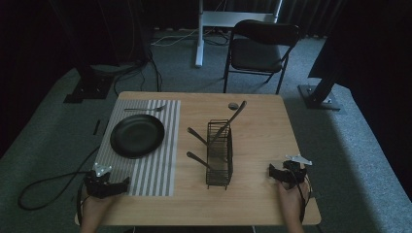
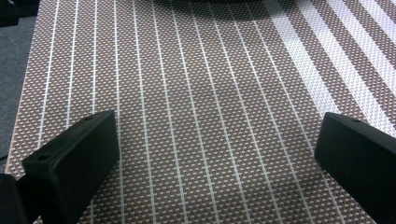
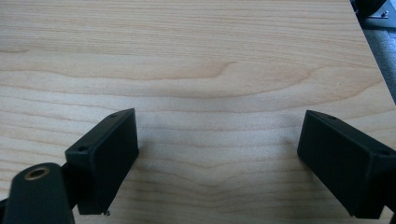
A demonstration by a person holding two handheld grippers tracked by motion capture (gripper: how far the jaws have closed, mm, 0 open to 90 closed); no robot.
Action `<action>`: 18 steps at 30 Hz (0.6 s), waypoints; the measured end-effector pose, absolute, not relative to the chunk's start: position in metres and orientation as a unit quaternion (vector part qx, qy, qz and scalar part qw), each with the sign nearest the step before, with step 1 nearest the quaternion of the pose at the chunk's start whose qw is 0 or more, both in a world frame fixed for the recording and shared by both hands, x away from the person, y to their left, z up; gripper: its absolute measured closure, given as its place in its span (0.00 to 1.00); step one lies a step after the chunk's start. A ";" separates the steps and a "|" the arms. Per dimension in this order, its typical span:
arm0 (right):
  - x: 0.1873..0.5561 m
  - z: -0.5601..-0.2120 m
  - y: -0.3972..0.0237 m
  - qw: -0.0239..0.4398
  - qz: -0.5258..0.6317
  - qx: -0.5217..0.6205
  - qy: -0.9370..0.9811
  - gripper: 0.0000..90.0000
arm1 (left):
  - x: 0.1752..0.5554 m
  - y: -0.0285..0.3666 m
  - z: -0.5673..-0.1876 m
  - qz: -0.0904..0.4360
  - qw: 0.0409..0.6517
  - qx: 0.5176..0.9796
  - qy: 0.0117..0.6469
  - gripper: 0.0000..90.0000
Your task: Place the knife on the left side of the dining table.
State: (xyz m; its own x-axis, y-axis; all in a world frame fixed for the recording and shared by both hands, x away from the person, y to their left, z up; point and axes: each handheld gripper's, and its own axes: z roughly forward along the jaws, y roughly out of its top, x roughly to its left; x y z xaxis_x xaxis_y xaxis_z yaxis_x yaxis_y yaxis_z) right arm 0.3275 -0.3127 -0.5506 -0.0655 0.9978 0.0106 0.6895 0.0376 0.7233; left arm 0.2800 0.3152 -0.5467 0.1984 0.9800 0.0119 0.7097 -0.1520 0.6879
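My left gripper (image 1: pixel 109 185) rests at the near left corner of the table, over the near end of a striped placemat (image 1: pixel 154 160). Its jaws stand wide apart in the left gripper view (image 2: pixel 217 154), with only woven mat between them. My right gripper (image 1: pixel 286 174) sits near the table's front right edge. In the right gripper view (image 3: pixel 219 158) its jaws are also spread wide over bare wood, holding nothing. A black plate (image 1: pixel 137 135) lies on the mat. A black wire basket (image 1: pixel 219 154) stands mid-table with three long utensils (image 1: pixel 228 122) leaning out of it.
A utensil (image 1: pixel 145 109) lies across the far end of the mat. A small dark round object (image 1: pixel 233 105) sits near the table's far edge. A folding chair (image 1: pixel 260 51) stands beyond the table. Cables trail on the floor at left.
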 end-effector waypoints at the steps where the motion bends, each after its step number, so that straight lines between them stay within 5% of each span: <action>1: 0.327 -0.551 -0.313 0.265 0.290 0.630 0.670 0.13 | 0.280 0.315 -0.547 0.238 0.283 0.721 0.586 0.00; 18: 0.327 -0.551 -0.313 0.265 0.290 0.630 0.670 0.13 | 0.280 0.316 -0.546 0.237 0.283 0.723 0.584 0.00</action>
State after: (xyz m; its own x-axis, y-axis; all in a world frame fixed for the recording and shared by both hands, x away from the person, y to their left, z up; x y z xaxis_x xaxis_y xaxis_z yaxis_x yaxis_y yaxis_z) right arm 0.3274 -0.3127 -0.5505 -0.0655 0.9978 0.0107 0.6897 0.0375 0.7232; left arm 0.2801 0.3160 -0.5464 0.2053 0.9786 0.0117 0.7105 -0.1572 0.6859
